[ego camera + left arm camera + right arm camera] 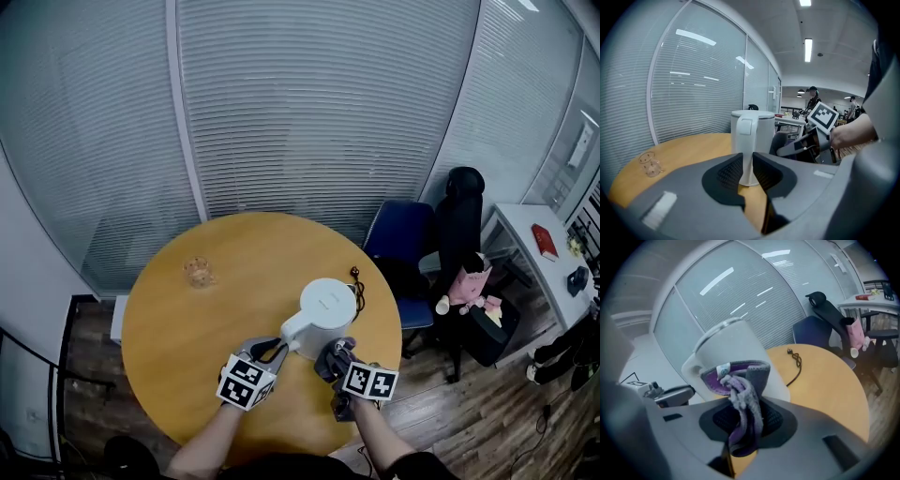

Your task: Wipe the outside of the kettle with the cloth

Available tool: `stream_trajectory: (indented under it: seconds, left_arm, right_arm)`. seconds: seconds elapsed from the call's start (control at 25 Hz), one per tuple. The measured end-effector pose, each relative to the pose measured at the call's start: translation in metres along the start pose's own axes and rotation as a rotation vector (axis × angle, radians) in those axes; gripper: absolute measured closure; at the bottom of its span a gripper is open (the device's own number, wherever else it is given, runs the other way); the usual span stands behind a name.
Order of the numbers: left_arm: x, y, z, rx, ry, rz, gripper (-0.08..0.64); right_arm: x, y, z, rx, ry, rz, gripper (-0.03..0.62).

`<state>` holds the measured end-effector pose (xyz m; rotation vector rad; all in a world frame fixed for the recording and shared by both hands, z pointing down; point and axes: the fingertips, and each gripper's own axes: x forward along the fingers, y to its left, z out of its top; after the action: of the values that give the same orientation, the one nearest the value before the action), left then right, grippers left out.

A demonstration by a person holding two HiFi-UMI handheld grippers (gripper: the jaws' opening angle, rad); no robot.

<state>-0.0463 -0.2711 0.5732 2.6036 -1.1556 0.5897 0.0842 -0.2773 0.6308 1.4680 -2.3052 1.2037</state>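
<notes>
**Two grippers close in on the kettle by the table's near edge**

Nearest, the left gripper (746, 161) is clamped narrow on the handle of the white kettle (326, 307). The right gripper (743, 423) pinches a purple-grey cloth (740, 394) just beside the kettle's wall, and only the right gripper view shows that pinch clearly. Bare table (187, 328) spreads left and beyond. A glass (199, 272) stands well apart, and a black cable (357, 286) lies near the right rim. Past that edge sits a blue chair (401, 239).
</notes>
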Motion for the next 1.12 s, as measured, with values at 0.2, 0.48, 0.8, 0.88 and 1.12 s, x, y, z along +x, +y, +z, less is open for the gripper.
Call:
stream_trajectory:
  seconds: [0.2,0.48,0.8,0.88,1.12]
  left_arm:
    - [0.001,0.001,0.0,-0.007,-0.003,0.014,0.486]
    - [0.0,0.001,0.0,-0.012,-0.002,0.022,0.486]
    - [0.0,0.002,-0.001,-0.018,-0.003,0.022,0.486]
    - [0.0,0.002,-0.001,-0.023,-0.005,0.021,0.486]
    - [-0.001,0.003,-0.001,-0.033,-0.011,0.024,0.486]
  right_arm:
    - [0.023,-0.027,-0.03,0.028,0.111,-0.055,0.495]
    - [0.042,-0.059,-0.065,0.065,0.239,-0.146,0.495]
    - [0.018,-0.055,-0.05,0.104,0.134,-0.129,0.495]
    - [0.002,-0.051,-0.031,0.117,0.061,-0.111,0.495]
    - [-0.042,-0.028,0.058,0.006,-0.148,-0.064,0.495]
